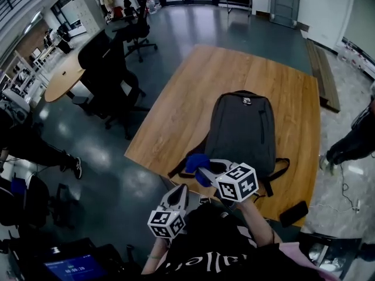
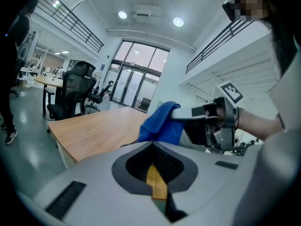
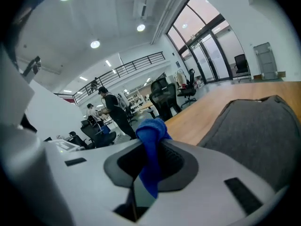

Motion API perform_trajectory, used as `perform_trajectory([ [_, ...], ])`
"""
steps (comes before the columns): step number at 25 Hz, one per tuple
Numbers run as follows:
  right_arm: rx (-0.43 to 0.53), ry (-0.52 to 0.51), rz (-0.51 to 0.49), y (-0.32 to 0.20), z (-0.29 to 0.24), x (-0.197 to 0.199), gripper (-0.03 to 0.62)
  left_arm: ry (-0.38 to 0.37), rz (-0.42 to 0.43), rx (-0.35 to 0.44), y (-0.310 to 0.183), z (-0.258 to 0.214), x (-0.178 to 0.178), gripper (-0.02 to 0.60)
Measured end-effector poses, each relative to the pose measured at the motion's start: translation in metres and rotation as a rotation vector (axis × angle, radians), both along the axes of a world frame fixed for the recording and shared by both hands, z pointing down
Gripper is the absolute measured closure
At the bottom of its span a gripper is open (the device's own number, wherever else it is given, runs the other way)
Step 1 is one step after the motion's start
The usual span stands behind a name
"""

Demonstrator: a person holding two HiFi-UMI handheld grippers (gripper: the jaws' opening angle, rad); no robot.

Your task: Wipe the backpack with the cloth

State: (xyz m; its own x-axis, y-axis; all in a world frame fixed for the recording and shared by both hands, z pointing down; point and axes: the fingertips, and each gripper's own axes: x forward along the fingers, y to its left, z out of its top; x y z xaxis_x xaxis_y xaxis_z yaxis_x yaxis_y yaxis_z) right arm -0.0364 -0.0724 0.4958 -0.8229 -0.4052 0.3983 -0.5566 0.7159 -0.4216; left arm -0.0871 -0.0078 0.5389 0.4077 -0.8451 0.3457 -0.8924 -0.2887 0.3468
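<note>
Cloth (image 3: pixel 150 132) is bunching up blue out of the right gripper (image 3: pixel 149 160), whose jaws are clamping a fold of it while the rest is poking out above the tips. The left gripper (image 2: pixel 153 167) is hanging lower and nearer the person's body, off the near edge of the desk (image 1: pixel 187 101), its jaws pressing together with nothing between them.

The backpack (image 1: pixel 243 130) is lying flat on the desk, dark grey, front panel up. Its long axis is running straight away from the person, with the handle end far and the bottom end near, and its straps are trailing out at the near corners.

From the right jaws the bag is lying ahead and to the right: in the right gripper view its grey panel is filling the right side of the frame, while the cloth is pointing past its left edge toward bare wood. In the head view the cloth is hovering just beside the bag's near-left corner; whether it is touching the fabric I cannot tell.

The right gripper is clearly the nearer one, so the coming move is probably calling for a swing rightward and down onto the panel, then strokes along the bag's length.
</note>
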Motion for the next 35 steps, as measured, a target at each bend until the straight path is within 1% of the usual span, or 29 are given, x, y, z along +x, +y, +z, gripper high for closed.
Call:
perform_trajectory([
  [2,-0.022,0.043,0.026,-0.003,0.017,0.008,0.539,0.001,-0.017,-0.003,0.003,0.001,-0.009,0.581],
  [5,-0.031,0.079,0.104,-0.015,0.028,0.035,0.539,-0.001,-0.023,-0.003,0.002,0.001,-0.017,0.581],
  [9,-0.039,0.068,0.225,-0.025,0.03,0.085,0.539,-0.006,0.005,0.003,-0.001,0.001,-0.01,0.581],
  [12,-0.043,0.068,0.328,-0.024,0.03,0.131,0.539,-0.01,0.04,0.002,-0.001,-0.001,0.001,0.581],
  [18,-0.06,0.084,0.522,-0.001,0.036,0.225,0.539,-0.014,0.098,-0.004,0.001,0.0,0.021,0.581],
  [21,-0.072,0.095,0.613,0.018,0.04,0.264,0.539,-0.019,0.117,-0.008,0.006,0.0,0.029,0.581],
  [23,-0.074,0.099,0.655,0.03,0.042,0.285,0.539,-0.024,0.134,-0.01,0.01,0.0,0.036,0.581],
  [27,-0.078,0.102,0.703,0.043,0.047,0.306,0.539,-0.036,0.162,-0.019,0.02,0.003,0.047,0.581],
  [31,-0.089,0.103,0.722,0.051,0.048,0.31,0.539,-0.044,0.178,-0.047,0.032,0.006,0.05,0.581],
  [35,-0.074,0.083,0.721,0.065,0.043,0.315,0.539,-0.049,0.204,-0.064,0.05,0.014,0.066,0.581],
])
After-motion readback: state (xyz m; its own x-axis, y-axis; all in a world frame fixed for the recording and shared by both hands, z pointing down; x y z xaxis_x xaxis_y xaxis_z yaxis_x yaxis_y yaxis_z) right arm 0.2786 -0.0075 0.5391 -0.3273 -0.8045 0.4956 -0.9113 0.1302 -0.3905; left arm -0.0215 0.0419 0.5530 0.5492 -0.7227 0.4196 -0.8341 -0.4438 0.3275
